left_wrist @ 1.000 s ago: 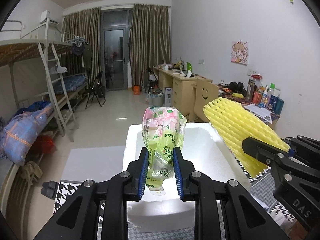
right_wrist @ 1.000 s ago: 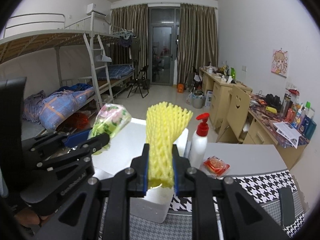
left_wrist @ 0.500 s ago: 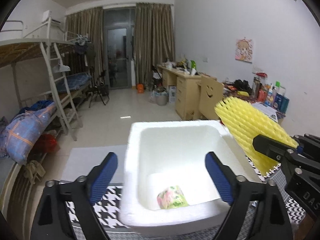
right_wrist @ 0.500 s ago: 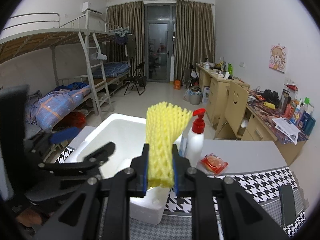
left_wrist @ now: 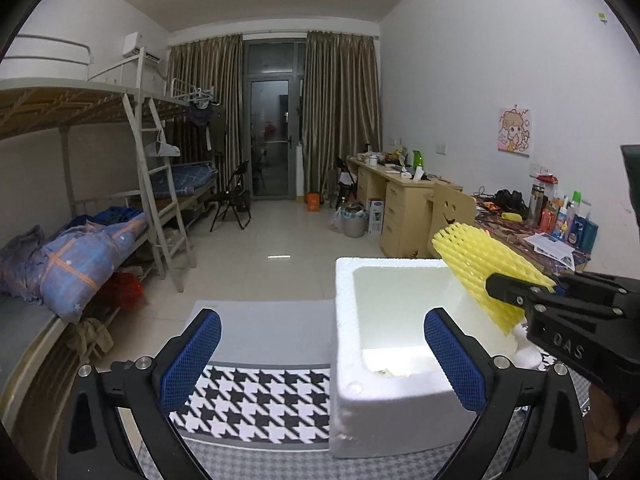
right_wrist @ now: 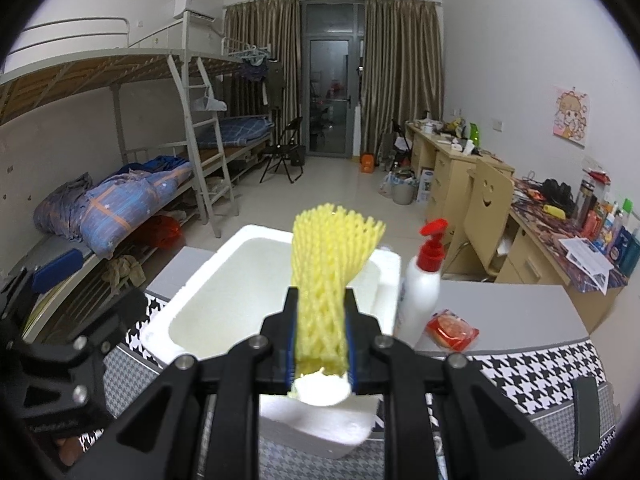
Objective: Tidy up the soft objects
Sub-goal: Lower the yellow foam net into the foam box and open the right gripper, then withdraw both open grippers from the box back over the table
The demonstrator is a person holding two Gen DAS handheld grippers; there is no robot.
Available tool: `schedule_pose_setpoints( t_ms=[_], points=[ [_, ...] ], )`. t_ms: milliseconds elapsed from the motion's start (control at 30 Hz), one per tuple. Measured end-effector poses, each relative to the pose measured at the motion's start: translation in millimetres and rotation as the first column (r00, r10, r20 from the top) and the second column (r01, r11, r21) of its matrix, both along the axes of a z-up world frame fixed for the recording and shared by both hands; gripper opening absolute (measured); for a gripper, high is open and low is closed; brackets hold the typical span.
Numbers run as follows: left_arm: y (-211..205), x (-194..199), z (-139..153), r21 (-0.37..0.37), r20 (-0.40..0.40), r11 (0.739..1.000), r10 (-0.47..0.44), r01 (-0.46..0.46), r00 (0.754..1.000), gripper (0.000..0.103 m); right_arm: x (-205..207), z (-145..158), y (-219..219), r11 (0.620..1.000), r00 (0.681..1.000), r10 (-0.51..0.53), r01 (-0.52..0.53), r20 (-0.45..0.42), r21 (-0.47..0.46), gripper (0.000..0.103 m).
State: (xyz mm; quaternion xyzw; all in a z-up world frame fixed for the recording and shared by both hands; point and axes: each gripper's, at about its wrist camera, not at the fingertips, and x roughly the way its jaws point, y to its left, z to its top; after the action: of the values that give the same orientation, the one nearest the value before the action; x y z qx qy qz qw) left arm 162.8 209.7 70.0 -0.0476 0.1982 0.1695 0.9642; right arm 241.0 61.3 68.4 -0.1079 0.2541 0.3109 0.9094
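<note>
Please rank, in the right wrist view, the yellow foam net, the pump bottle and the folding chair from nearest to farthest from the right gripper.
1. Yellow foam net, clamped in the right gripper.
2. Pump bottle, just right, beside the foam box.
3. Folding chair, far back by the door.

The desk [right_wrist: 516, 308] has a black-and-white checked cloth [right_wrist: 532, 376]. A white foam box [right_wrist: 188, 300] sits on it. Just right of the box stand a white pump bottle [right_wrist: 420, 300] and a red packet [right_wrist: 452, 328].
</note>
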Motion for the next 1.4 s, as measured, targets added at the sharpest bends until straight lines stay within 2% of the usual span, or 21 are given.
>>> schedule_pose_setpoints(
  t_ms=[233, 467, 500, 567, 633, 733, 1067, 1400],
  points=[
    [19, -14, -10, 0.0, -0.025, 0.997, 0.078, -0.078, 0.997, 0.102, 10, -6, 13, 1.0, 1.0, 0.004, -0.005, -0.03, -0.021, 0.022],
    [28, -21, -18, -0.015, -0.033, 0.995, 0.099, -0.1, 0.995, 0.102, 21, -13, 18, 0.999, 0.998, -0.015, 0.013, -0.068, -0.031, 0.025],
    [29, -22, -19, -0.016, -0.036, 0.995, 0.1, -0.101, 0.994, 0.102, 21, -14, 20, 0.999, 0.997, -0.019, 0.016, -0.073, -0.034, 0.027],
    [30, -25, -20, -0.022, -0.038, 0.995, 0.1, -0.101, 0.994, 0.102, 24, -17, 23, 0.999, 0.996, -0.017, 0.013, -0.087, -0.038, 0.039],
    [29, -27, -20, -0.024, -0.035, 0.995, 0.101, -0.102, 0.994, 0.102, 25, -20, 25, 0.998, 0.995, -0.024, 0.019, -0.092, -0.052, 0.062],
    [28, -30, -19, -0.016, -0.033, 0.994, 0.105, -0.106, 0.994, 0.102, 22, -22, 26, 0.998, 0.997, -0.03, 0.026, -0.069, -0.059, 0.073],
    [23, -42, -14, -0.013, -0.018, 0.994, 0.104, -0.104, 0.994, 0.102, 5, -8, 13, 1.0, 0.999, 0.011, -0.012, -0.05, -0.009, 0.074],
    [5, -71, -8, -0.026, 0.012, 0.997, 0.076, -0.076, 0.997, 0.102, -40, 19, -18, 0.996, 0.999, 0.047, -0.048, 0.013, 0.072, 0.075]
  ],
)
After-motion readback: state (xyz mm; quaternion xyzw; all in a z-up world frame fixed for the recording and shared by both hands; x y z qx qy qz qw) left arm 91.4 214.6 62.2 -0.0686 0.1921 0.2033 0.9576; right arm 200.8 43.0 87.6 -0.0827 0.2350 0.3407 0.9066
